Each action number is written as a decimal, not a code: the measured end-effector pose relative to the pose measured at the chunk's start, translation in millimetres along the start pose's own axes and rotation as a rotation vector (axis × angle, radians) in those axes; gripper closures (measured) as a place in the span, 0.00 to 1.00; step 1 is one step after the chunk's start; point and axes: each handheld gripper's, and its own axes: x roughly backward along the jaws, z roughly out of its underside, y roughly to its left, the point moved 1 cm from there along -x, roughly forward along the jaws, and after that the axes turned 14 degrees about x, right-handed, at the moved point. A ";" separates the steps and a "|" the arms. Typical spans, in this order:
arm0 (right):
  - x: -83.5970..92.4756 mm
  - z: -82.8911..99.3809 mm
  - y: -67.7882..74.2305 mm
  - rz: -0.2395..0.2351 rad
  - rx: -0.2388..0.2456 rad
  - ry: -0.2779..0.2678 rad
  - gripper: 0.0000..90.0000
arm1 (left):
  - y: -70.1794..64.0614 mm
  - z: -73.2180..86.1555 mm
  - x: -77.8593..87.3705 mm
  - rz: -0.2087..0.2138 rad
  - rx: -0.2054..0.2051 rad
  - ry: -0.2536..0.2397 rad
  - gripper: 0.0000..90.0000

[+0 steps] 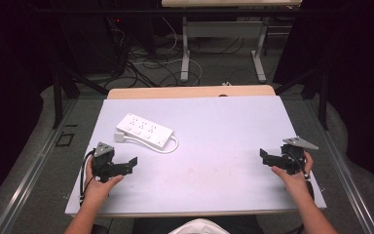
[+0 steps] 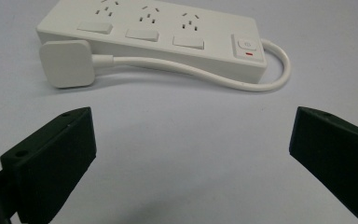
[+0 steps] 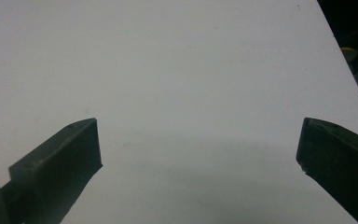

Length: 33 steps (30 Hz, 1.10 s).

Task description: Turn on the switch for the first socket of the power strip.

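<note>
Jaws wide, power strip point(image 2: 154, 37) ahead of left gripper point(image 2: 191, 154)

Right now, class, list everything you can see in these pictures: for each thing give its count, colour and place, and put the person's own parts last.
Power strip: one, white, left half of the table, lying flat ahead of the left gripper.
Plug: one, white, on the table beside the strip's end, joined to it by a looping white cord.
Table: one, pale grey top with a wooden far edge.
Second table: one, white legs, on the floor behind.
Cables: several, black and white, on the floor behind the table.
Left gripper: one, black, near left of the table, jaws wide open, holding nothing.
Right gripper: one, black, near right, jaws wide open, holding nothing.
Hands: two, each holding a gripper.
</note>
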 end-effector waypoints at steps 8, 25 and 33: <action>-4.1 1.6 4.4 -0.015 0.004 0.023 0.00 | 7.9 -3.4 0.4 -0.001 0.052 -0.020 0.00; -4.3 3.0 8.9 -0.005 0.040 0.003 0.02 | 0.7 -4.0 9.5 0.013 0.071 -0.038 0.00; -5.1 4.3 9.3 -0.008 0.034 0.009 0.03 | -5.7 -5.8 13.3 0.023 0.095 -0.048 0.00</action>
